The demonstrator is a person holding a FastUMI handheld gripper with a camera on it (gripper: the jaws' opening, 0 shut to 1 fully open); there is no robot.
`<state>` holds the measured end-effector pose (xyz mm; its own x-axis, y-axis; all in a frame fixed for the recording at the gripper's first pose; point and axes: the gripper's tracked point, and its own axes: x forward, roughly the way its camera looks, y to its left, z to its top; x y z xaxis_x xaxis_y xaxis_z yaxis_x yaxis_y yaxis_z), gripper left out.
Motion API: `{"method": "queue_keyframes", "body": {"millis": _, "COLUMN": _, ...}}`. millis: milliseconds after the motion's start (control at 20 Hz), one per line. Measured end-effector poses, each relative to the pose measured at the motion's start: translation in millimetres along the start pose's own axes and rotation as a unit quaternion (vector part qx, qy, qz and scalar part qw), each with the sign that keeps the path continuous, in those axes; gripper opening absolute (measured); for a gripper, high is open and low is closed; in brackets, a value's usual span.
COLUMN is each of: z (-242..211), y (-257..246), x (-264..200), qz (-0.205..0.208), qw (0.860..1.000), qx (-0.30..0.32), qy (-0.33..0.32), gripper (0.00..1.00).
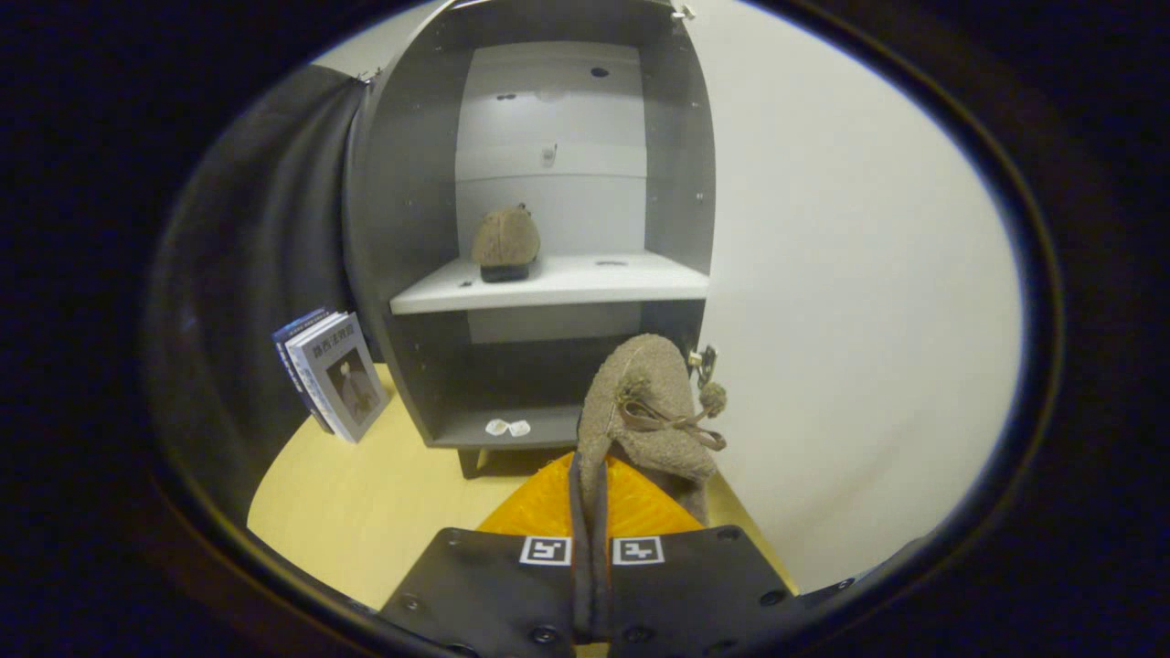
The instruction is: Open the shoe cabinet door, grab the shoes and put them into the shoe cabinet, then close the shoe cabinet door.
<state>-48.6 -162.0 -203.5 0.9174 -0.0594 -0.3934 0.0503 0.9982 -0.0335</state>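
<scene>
The gripper (592,512) has its two fingers pressed close together on the thin edge of a tan fuzzy shoe (640,411), pinching it so that the shoe rises toe-up just ahead of the fingers. A bow lace with a pompom (712,398) hangs at the shoe's right side. The shoe is held in front of the lower right part of the shoe cabinet (539,228), at about the level of the lower compartment. The cabinet stands open, with its white door (850,274) swung wide to the right. A second tan shoe (505,242) sits on the white middle shelf (548,285), toward the left of that shelf and near the back panel. Two small white tags (508,427) lie on the cabinet's bottom board. The cabinet rests on a yellow floor (366,503). To the left of the cabinet, a few books (331,373) stand leaning against a dark curtain (265,256), just beside the cabinet's left wall.
</scene>
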Motion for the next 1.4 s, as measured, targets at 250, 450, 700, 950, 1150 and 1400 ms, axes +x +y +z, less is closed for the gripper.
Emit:
{"method": "queue_keyframes", "body": {"millis": 250, "z": 65, "y": 7, "x": 16, "qz": -0.009, "qw": 0.999, "qx": -0.01, "qy": -0.042, "gripper": 0.02}}
{"method": "queue_keyframes", "body": {"millis": 450, "z": 110, "y": 8, "x": 37, "qz": -0.019, "qw": 0.997, "qx": -0.023, "qy": -0.069, "gripper": 0.02}}
{"method": "queue_keyframes", "body": {"millis": 700, "z": 155, "y": 19, "x": 72, "qz": -0.022, "qw": 0.995, "qx": -0.032, "qy": -0.089, "gripper": 0.02}}
{"method": "queue_keyframes", "body": {"millis": 950, "z": 187, "y": 24, "x": 113, "qz": -0.026, "qw": 0.995, "qx": -0.038, "qy": -0.089, "gripper": 0.02}}
{"method": "queue_keyframes", "body": {"millis": 1150, "z": 209, "y": 21, "x": 141, "qz": -0.031, "qw": 0.994, "qx": -0.044, "qy": -0.09, "gripper": 0.02}}
{"method": "queue_keyframes", "body": {"millis": 1400, "z": 227, "y": 20, "x": 176, "qz": -0.034, "qw": 0.995, "qx": -0.049, "qy": -0.081, "gripper": 0.02}}
